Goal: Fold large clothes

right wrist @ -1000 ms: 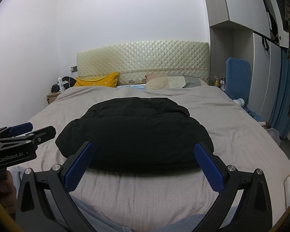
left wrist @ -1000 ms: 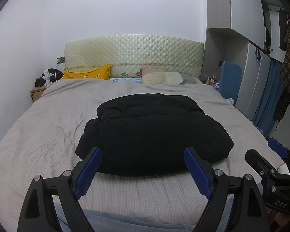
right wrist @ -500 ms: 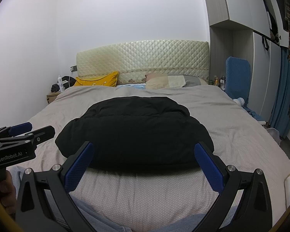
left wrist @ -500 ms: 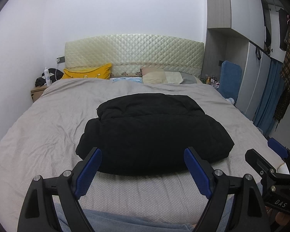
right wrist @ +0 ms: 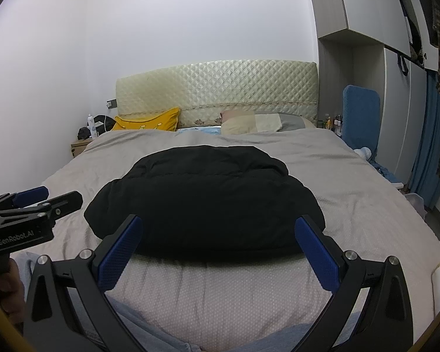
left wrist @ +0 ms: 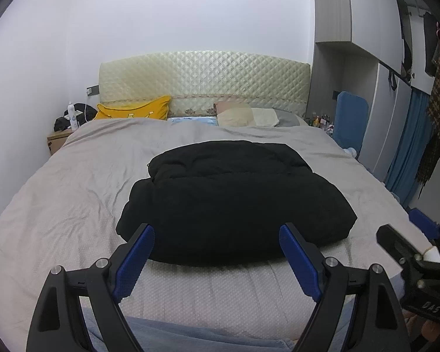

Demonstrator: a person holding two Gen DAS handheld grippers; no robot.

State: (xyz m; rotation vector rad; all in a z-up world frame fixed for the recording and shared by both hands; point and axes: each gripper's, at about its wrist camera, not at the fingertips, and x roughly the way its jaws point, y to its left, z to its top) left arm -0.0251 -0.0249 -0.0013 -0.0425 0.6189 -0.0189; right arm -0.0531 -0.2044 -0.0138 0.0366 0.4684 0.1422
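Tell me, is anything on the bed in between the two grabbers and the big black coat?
Nothing visible. Only bare bedcover lies between the open left gripper, the open right gripper and the black coat.

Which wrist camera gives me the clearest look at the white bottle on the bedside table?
The left wrist view: the white bottle stands clear against the wall on the wooden bedside table, beside a black bag. In the right wrist view, the bottle is also visible but smaller and crowded against the bag.
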